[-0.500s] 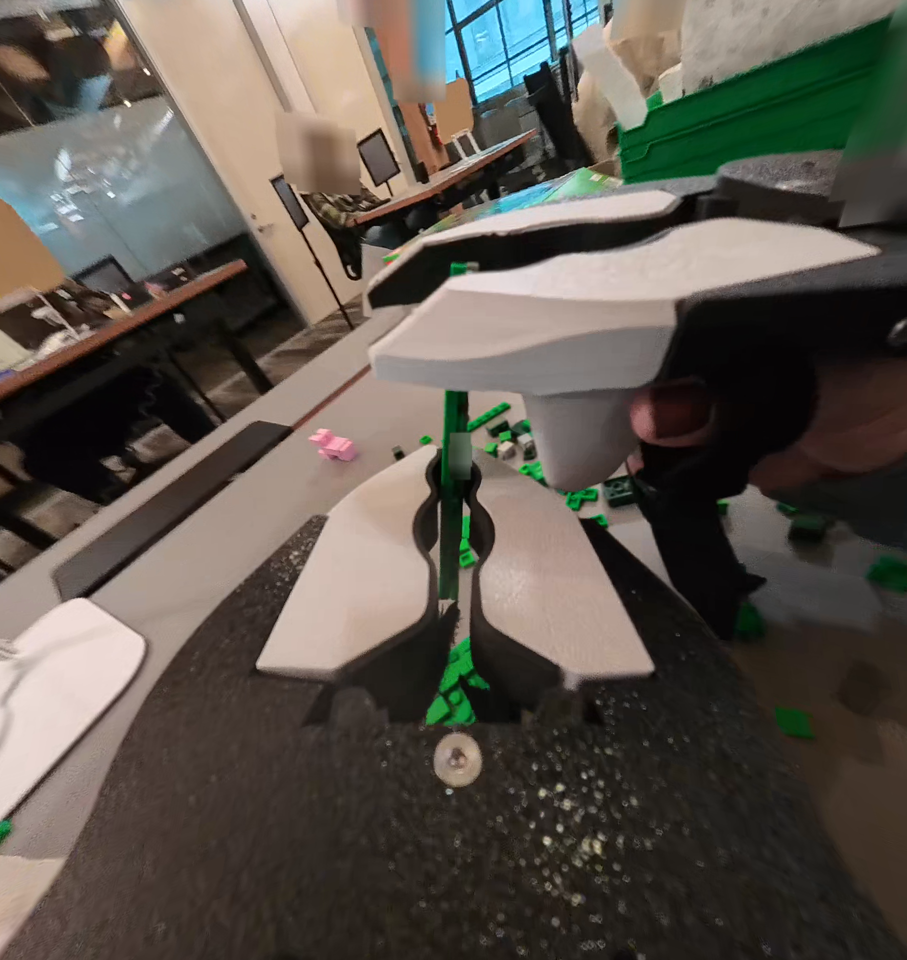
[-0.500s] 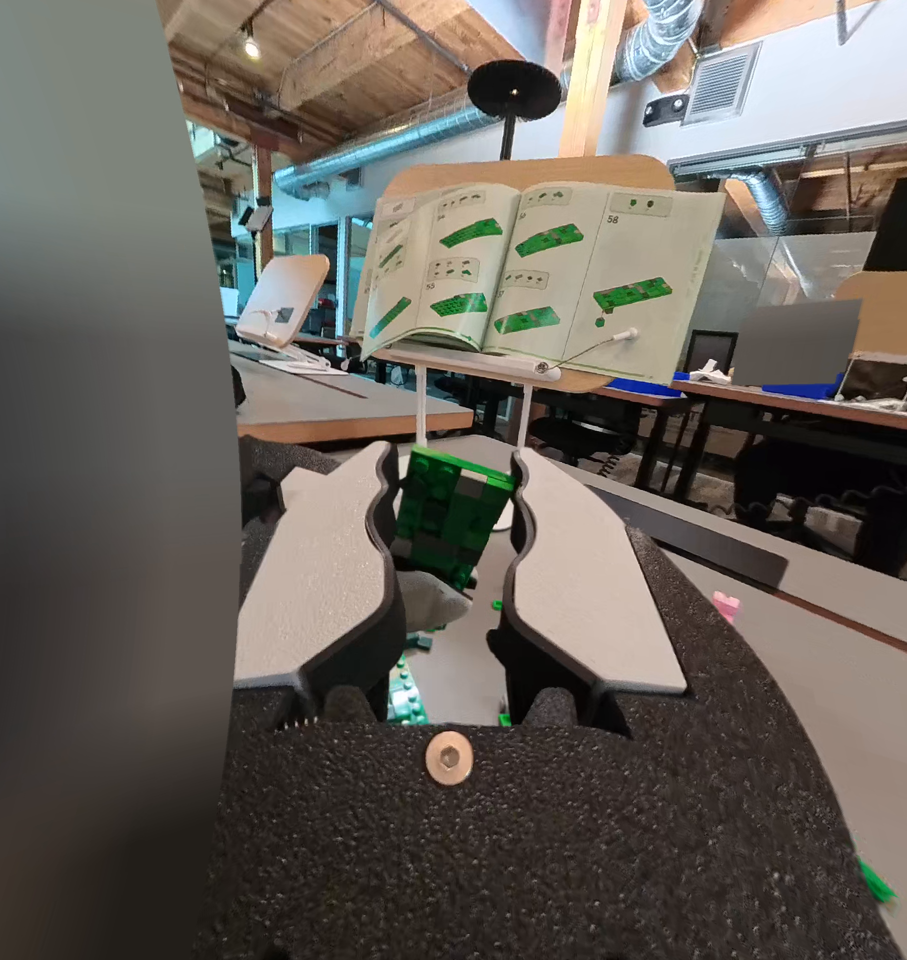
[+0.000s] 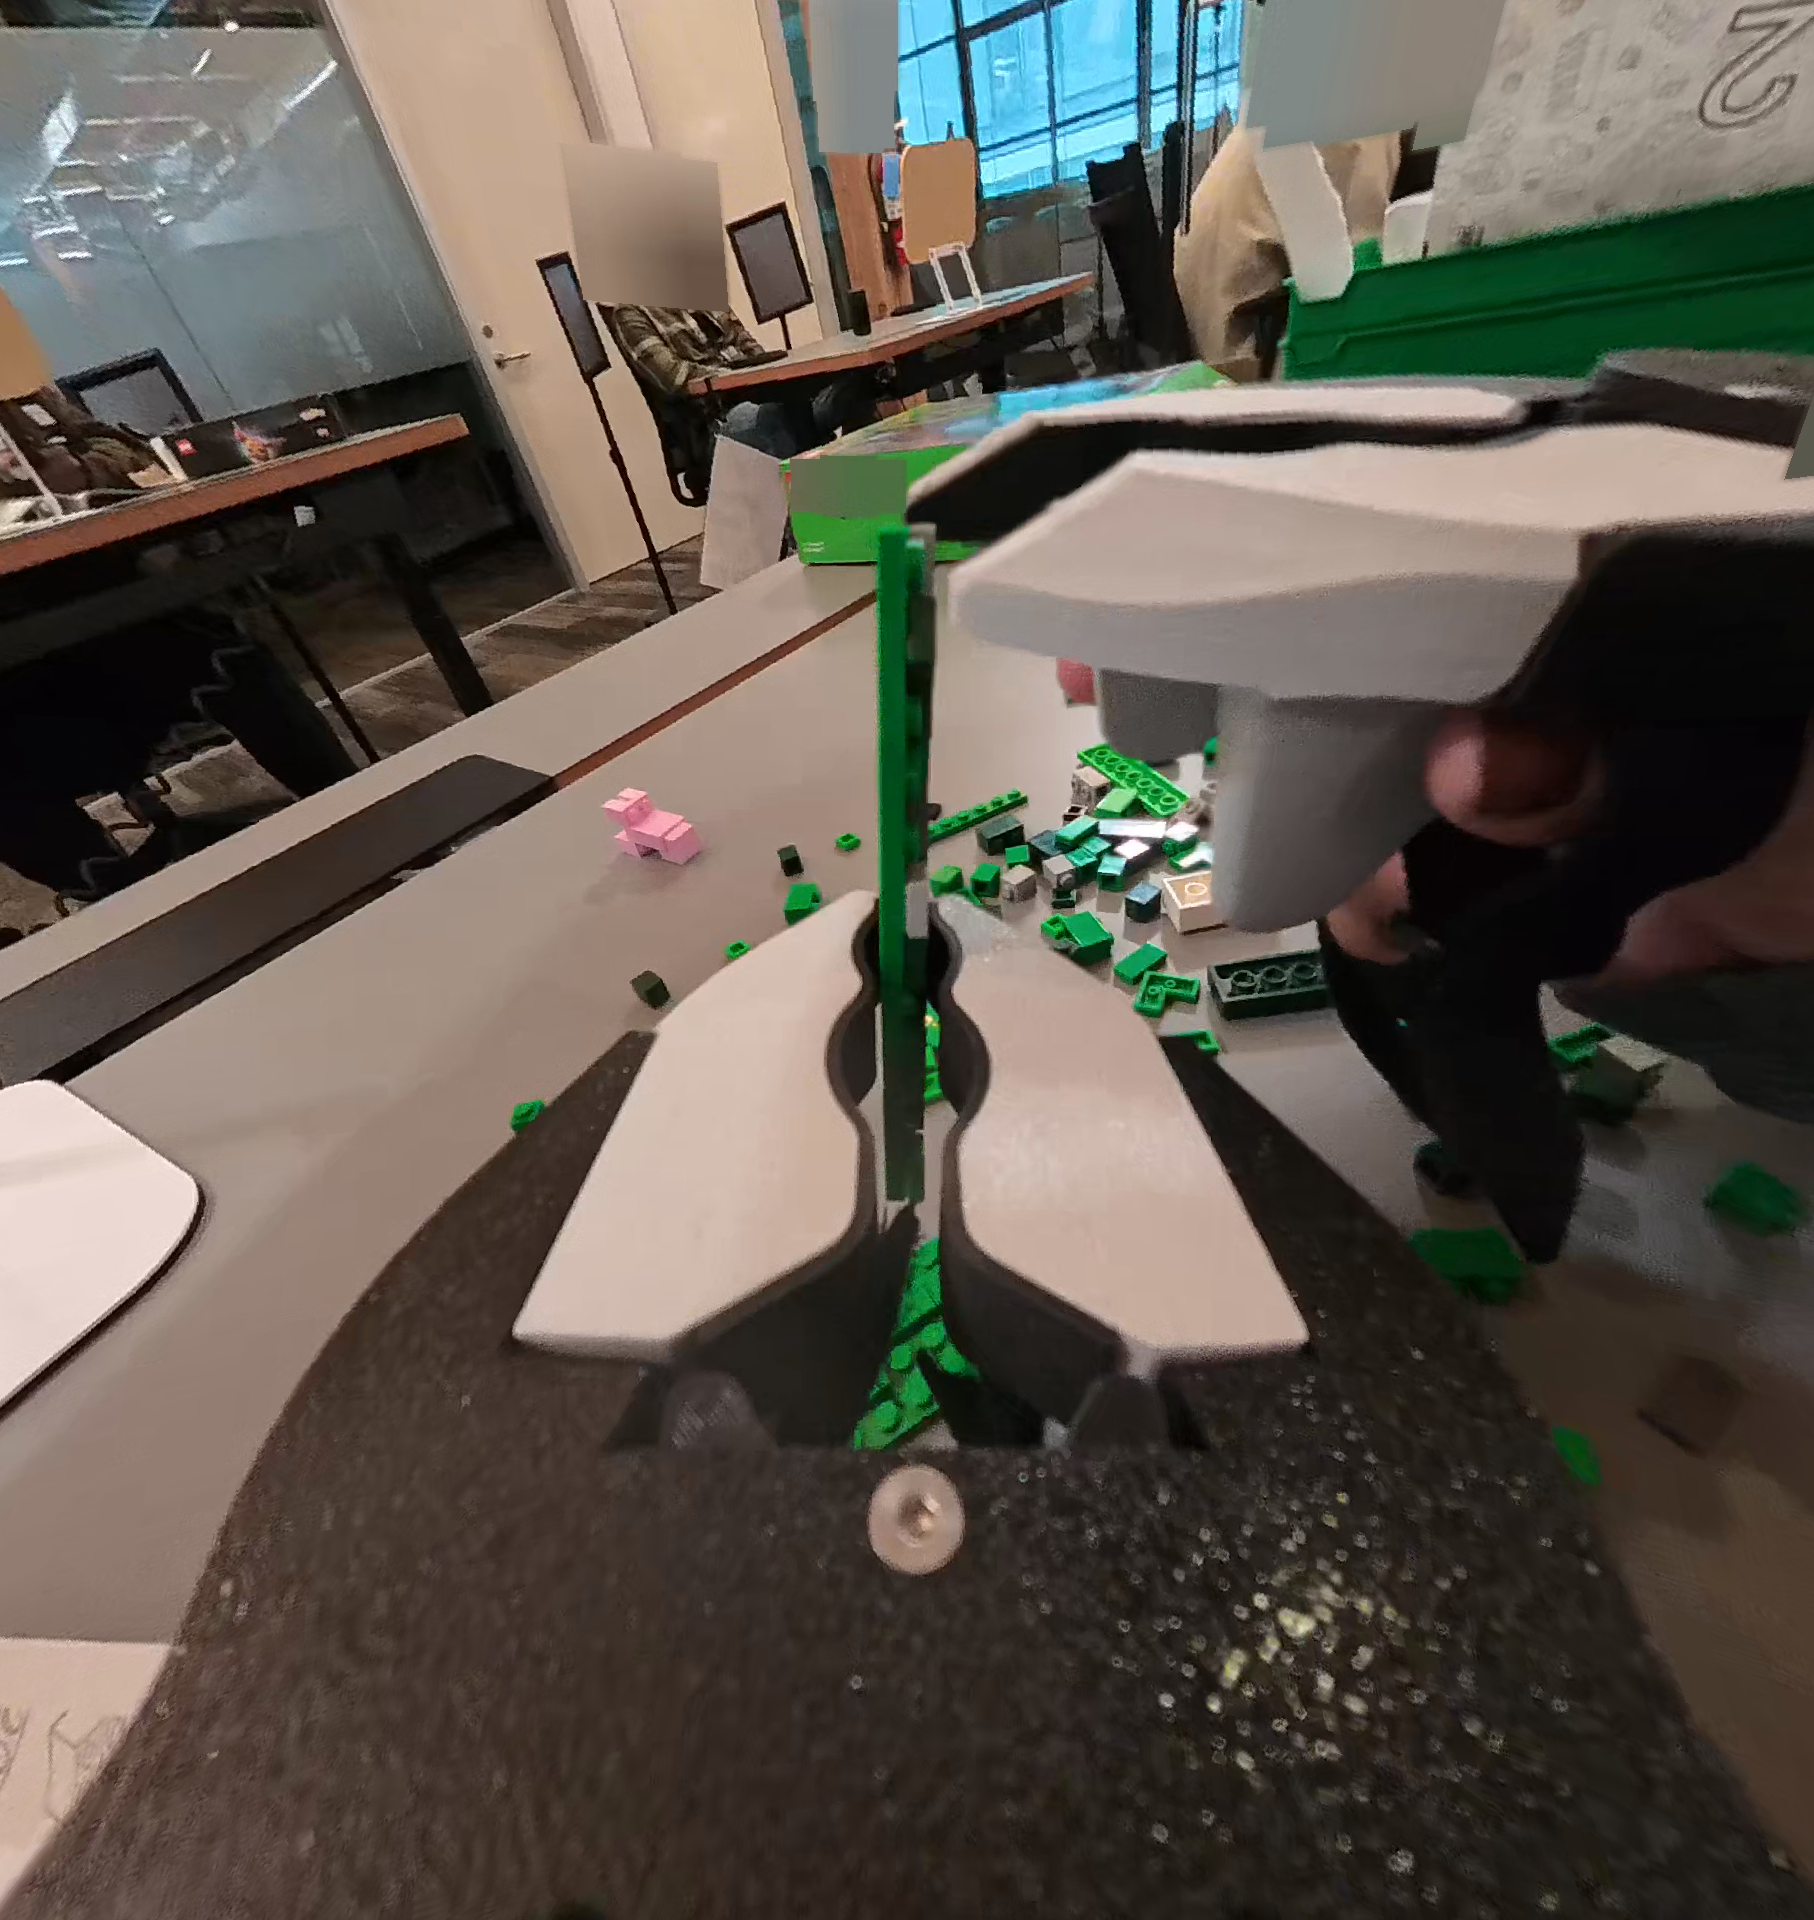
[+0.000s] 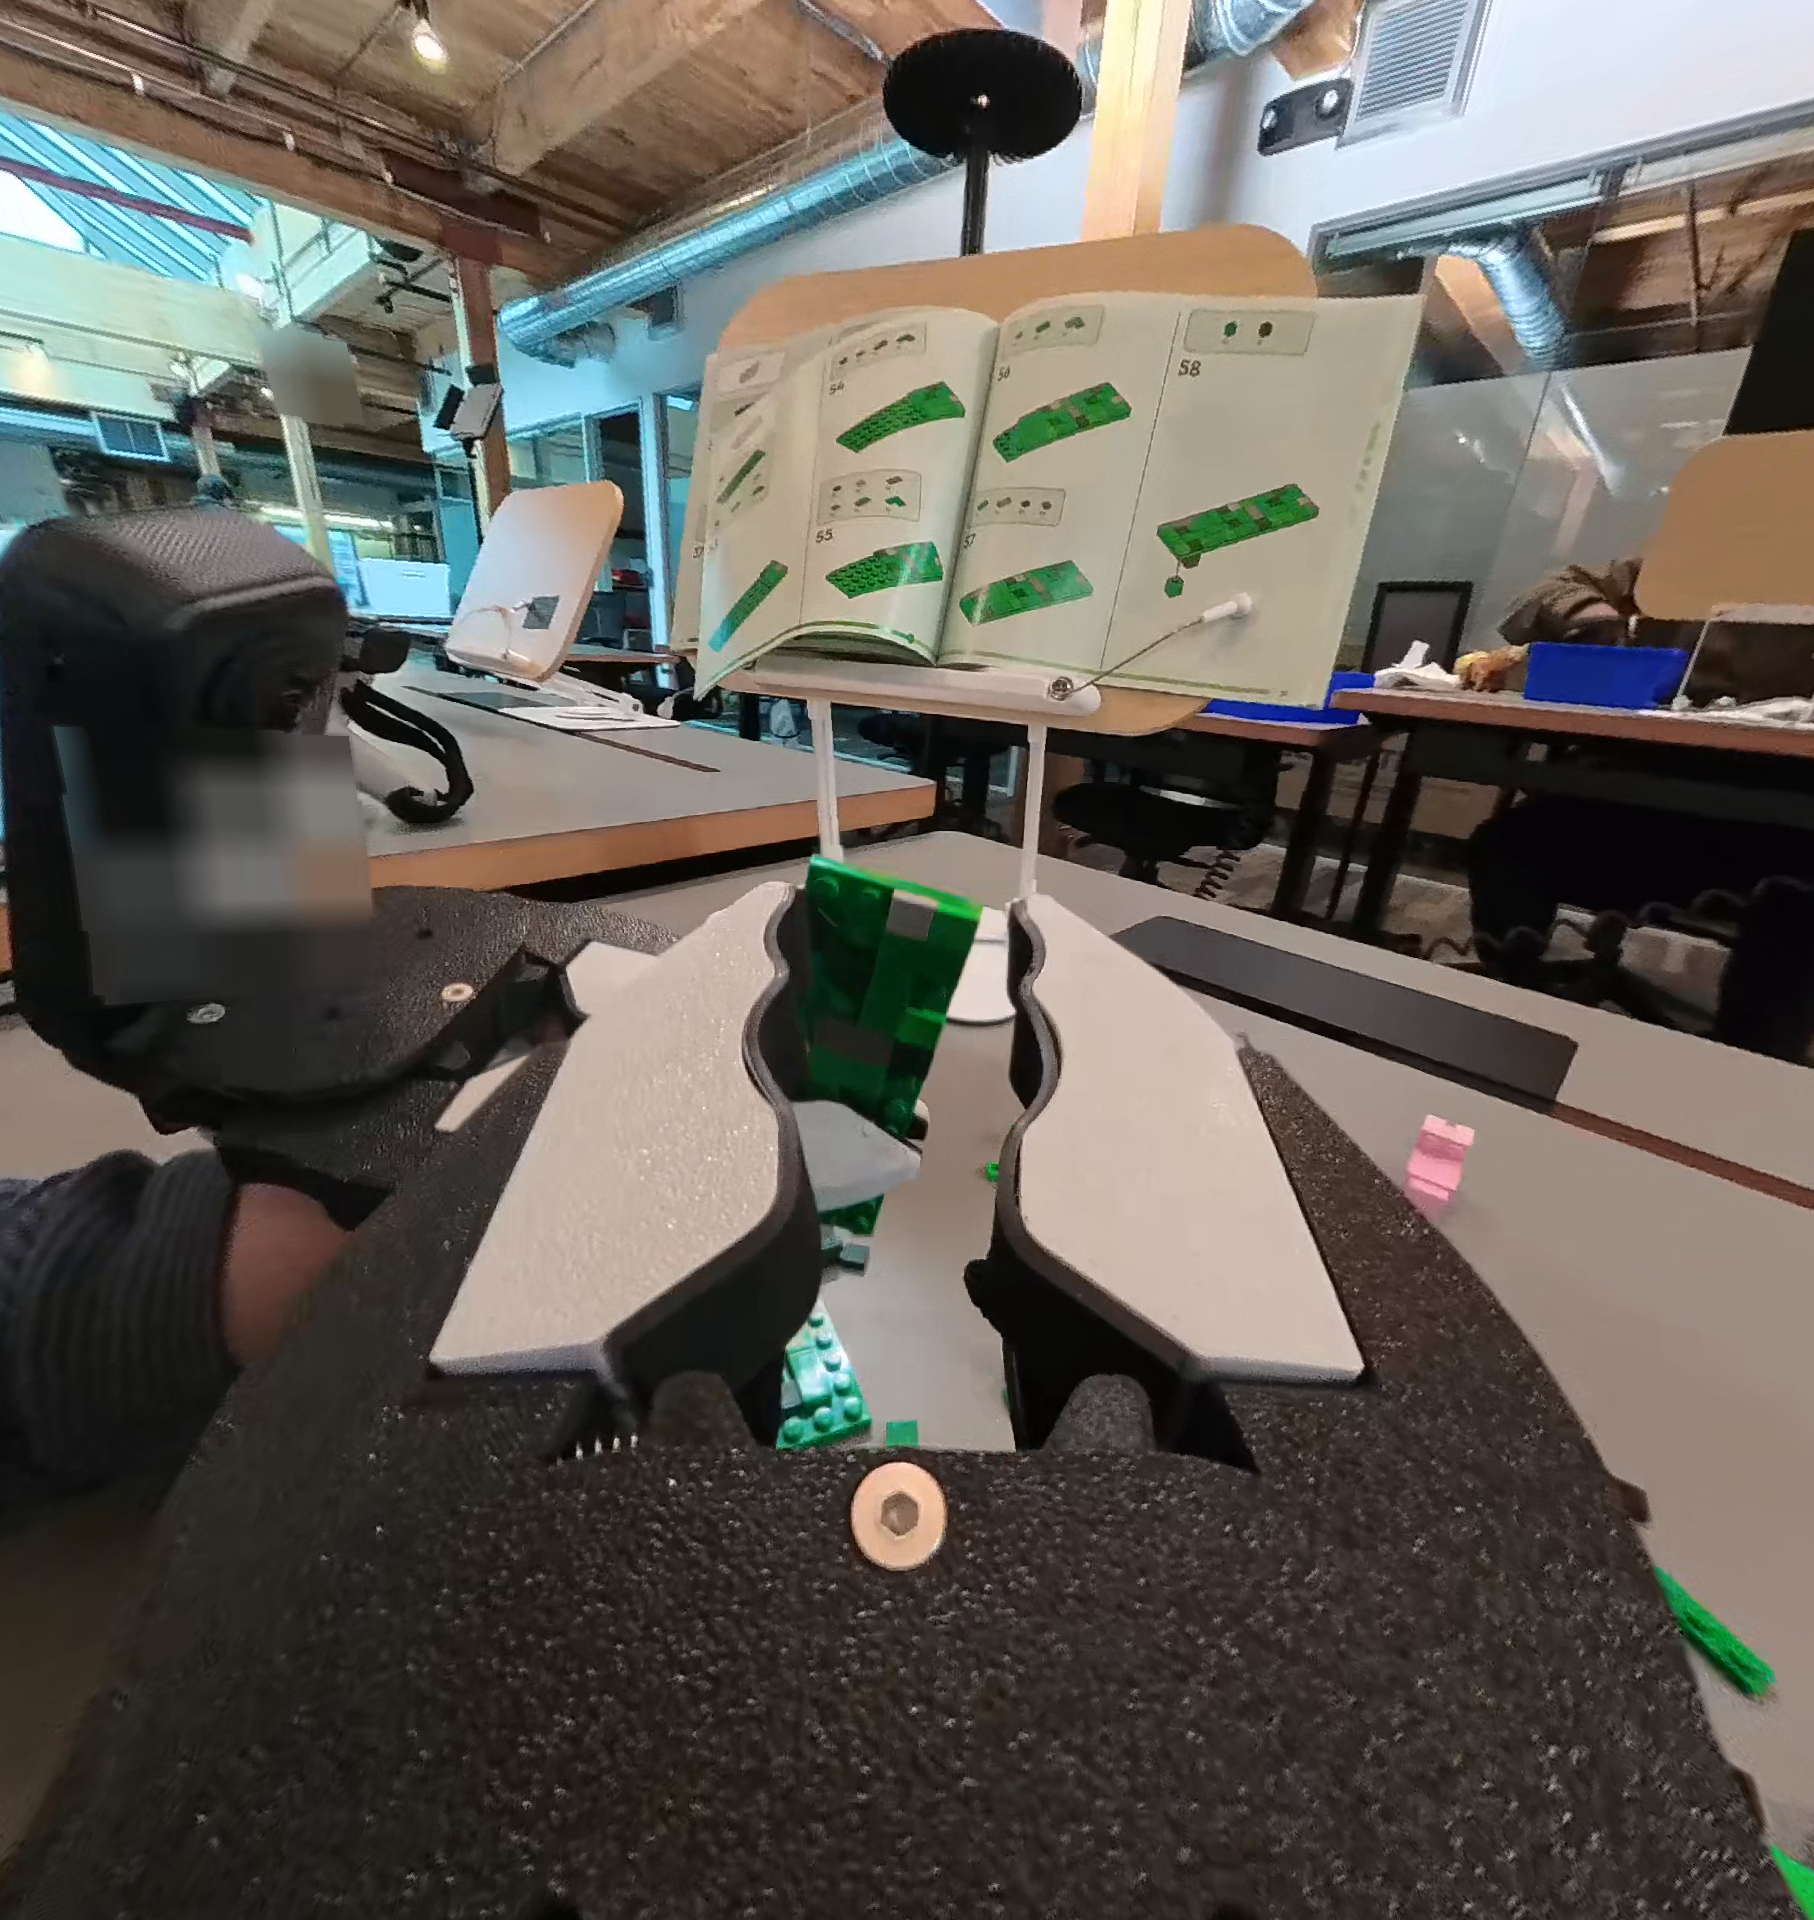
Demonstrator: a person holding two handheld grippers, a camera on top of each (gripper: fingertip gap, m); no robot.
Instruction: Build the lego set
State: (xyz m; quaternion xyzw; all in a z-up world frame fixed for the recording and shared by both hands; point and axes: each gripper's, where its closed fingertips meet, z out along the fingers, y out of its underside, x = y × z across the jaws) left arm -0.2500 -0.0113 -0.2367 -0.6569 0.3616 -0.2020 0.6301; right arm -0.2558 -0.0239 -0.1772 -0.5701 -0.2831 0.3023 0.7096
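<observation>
Above the grey table (image 3: 383,997), a green plate assembly (image 3: 901,790) is clamped upright, edge-on, by the left gripper (image 3: 908,940), presumably presenting its studded face. Right gripper (image 4: 898,1039) is held apart around it, gripping nothing; loose green bricks (image 3: 1100,862) lie far right.

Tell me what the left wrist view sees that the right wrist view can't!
Only the left wrist view shows the pile of loose green bricks and the green box. Only the right wrist view shows the open instruction booklet on its stand. Both show the green plate assembly held upright in the left hand-held gripper, and the pink pig.
</observation>
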